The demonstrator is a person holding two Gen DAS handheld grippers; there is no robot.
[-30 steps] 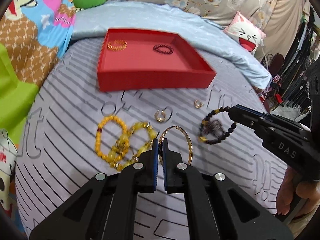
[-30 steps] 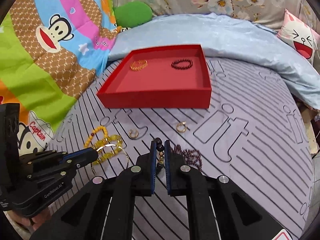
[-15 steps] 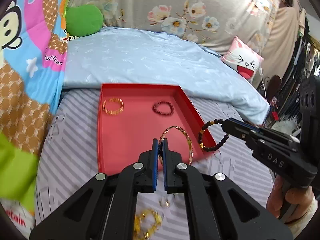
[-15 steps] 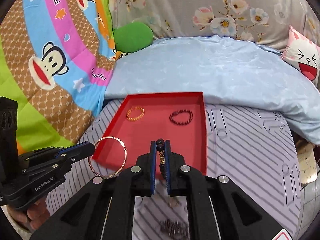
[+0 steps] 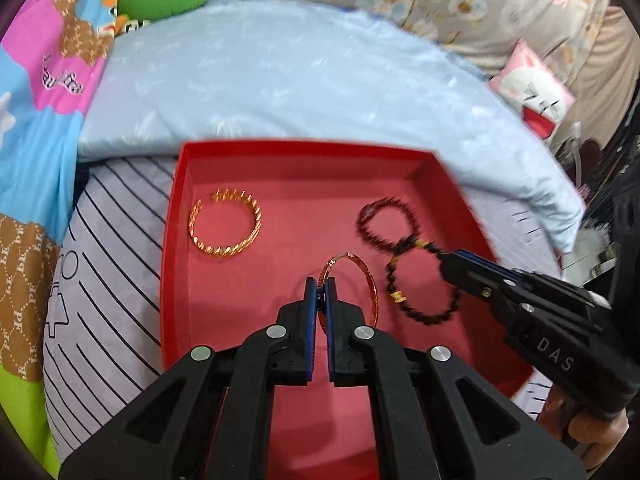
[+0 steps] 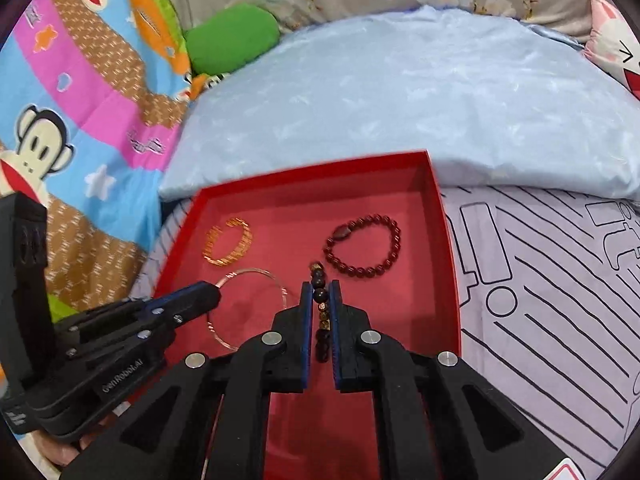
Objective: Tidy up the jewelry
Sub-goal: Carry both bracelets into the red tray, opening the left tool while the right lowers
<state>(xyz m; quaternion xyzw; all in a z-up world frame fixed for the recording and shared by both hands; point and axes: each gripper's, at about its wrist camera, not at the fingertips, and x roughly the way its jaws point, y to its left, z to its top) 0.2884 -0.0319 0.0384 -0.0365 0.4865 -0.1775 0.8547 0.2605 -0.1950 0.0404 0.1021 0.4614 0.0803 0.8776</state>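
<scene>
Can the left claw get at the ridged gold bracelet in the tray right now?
Probably not yet: the left claw is shut on a thin gold bangle. The path to the ridged gold bracelet looks clear otherwise.

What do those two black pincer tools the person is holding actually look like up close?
Both are matte black plastic. The left gripper and right gripper have blue-padded fingers and round silver pivot screws. White lettering marks each body: "DAS" on the right one, "GenRobot.AI" on the left one.

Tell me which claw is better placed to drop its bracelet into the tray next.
Left, marginally. The left claw holds the thin gold bangle over bare floor of the red tray. The right claw holds the dark bead bracelet, which overlaps the dark red bracelet in the left view.
</scene>
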